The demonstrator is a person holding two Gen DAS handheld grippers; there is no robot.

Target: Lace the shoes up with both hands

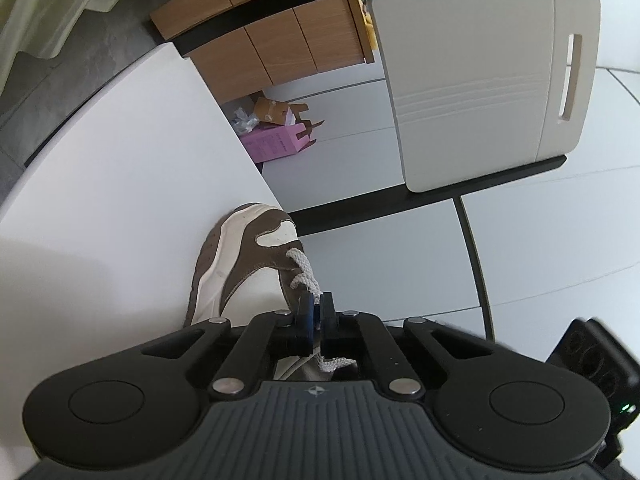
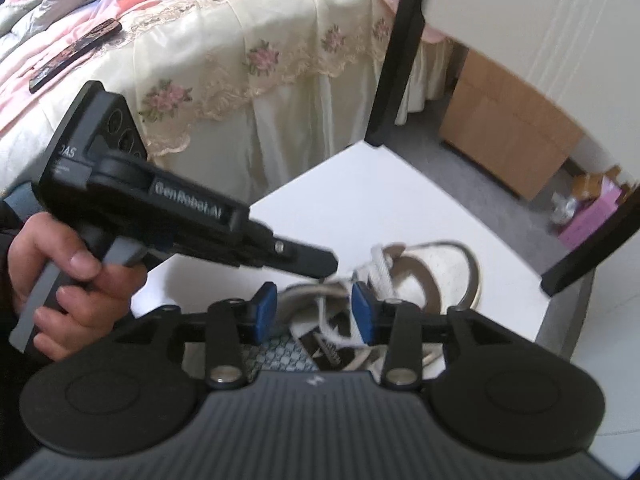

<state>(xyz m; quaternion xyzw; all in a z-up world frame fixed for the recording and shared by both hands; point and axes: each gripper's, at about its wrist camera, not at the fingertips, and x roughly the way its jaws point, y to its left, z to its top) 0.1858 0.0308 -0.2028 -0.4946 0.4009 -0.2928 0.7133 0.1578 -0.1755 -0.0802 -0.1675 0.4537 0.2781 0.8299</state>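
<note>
Lace (image 1: 306, 270) pinched in left hand-held gripper (image 1: 316, 312); right hand-held gripper (image 2: 314, 312) wide over shoe (image 2: 432, 276).

Ahead of the black left gripper (image 1: 317, 314) with its blue pads lies a brown-and-cream shoe (image 1: 244, 256) with an off-white lace (image 1: 303, 268). Beyond it sits a pink box (image 1: 276, 145). Behind the right gripper (image 2: 316, 310), a cream bedcover (image 2: 248, 64) bears pink roses.

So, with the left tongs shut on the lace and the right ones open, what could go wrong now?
1. The shoe lies at the edge of the white table; a strong pull on the lace by the left tongs could drag it off.
2. The right tongs are open around a lace strand; blur there suggests motion, so they may close on nothing or on the wrong strand.
</note>
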